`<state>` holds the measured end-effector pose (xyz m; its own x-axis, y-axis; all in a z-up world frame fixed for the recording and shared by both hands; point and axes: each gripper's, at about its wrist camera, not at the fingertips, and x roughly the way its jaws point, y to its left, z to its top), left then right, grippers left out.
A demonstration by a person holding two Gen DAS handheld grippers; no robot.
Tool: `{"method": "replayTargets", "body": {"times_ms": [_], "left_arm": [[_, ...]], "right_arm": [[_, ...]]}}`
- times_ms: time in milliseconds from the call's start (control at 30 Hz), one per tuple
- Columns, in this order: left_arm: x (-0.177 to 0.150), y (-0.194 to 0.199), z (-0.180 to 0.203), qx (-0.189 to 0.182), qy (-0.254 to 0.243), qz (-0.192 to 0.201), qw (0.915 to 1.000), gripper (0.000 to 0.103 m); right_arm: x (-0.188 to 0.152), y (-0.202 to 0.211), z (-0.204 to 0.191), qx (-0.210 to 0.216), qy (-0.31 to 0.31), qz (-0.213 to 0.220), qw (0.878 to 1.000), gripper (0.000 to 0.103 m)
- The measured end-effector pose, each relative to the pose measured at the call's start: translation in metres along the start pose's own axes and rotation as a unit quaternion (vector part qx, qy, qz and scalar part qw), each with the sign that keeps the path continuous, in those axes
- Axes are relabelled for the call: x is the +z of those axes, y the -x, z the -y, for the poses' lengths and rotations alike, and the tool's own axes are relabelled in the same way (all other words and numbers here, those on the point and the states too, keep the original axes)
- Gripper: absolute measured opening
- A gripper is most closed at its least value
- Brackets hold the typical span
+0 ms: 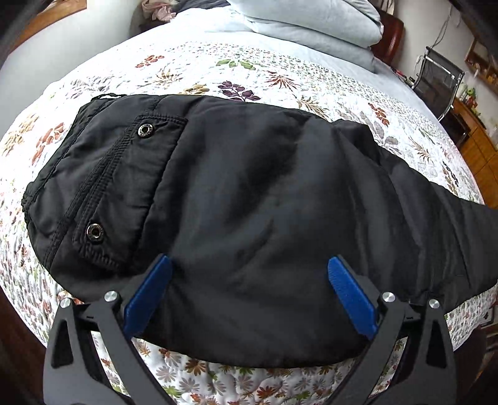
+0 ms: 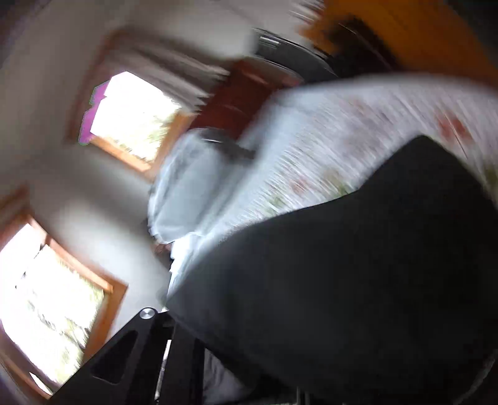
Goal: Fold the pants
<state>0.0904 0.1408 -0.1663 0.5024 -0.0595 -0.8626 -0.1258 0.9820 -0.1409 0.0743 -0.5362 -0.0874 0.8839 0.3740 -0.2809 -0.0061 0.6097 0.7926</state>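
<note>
- Two snaps [image 1: 145, 129] sit on the pocket flap at the waist end of your black pants [image 1: 249, 199], which lie across the floral quilt [image 1: 218, 68] on the bed, waist to the left of the left wrist view and leg trailing off to the right.
- Your left tool [image 1: 249, 268] hangs over the near edge of the pants with its blue fingers [image 1: 149, 293] spread wide; cloth lies between them, but they do not pinch it.
- Your right tool [image 2: 280, 358] is hidden under black cloth in its own badly blurred view. Its jaws are clamped shut, and the pants fabric draped straight over them looks held there.
- Pale blue pillows [image 1: 314, 28] are stacked at the far end of the bed.
</note>
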Motion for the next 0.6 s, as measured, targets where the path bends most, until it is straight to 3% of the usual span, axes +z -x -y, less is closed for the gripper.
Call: {"method": "replayTargets", "body": {"times_ms": [100, 167, 233, 300, 433, 467, 600], "left_arm": [[0.0, -0.002, 0.002, 0.008, -0.007, -0.002, 0.9999, 0.1], [0.0, -0.003, 0.004, 0.013, -0.011, -0.005, 0.9998, 0.1], [0.001, -0.003, 0.006, 0.016, -0.014, -0.01, 0.9997, 0.1], [0.002, -0.003, 0.006, 0.016, -0.014, -0.015, 0.9997, 0.1], [0.005, -0.002, 0.003, 0.011, -0.004, -0.025, 0.9996, 0.1], [0.006, 0.0, 0.001, 0.007, 0.005, -0.025, 0.9997, 0.1], [0.004, 0.007, -0.01, -0.014, 0.047, -0.017, 0.9986, 0.1]], "right_arm": [[-0.001, 0.003, 0.004, -0.001, 0.019, 0.01, 1.0, 0.014], [-0.01, -0.004, 0.034, -0.084, 0.003, -0.021, 0.996, 0.018], [-0.026, -0.01, 0.08, -0.153, -0.049, -0.074, 0.984, 0.038], [-0.041, -0.009, 0.111, -0.188, -0.088, -0.1, 0.973, 0.038], [-0.051, 0.006, 0.132, -0.143, -0.137, -0.071, 0.978, 0.043], [-0.048, 0.008, 0.132, -0.14, -0.144, -0.063, 0.978, 0.049], [-0.039, 0.013, 0.134, -0.15, -0.154, -0.054, 0.975, 0.05]]}}
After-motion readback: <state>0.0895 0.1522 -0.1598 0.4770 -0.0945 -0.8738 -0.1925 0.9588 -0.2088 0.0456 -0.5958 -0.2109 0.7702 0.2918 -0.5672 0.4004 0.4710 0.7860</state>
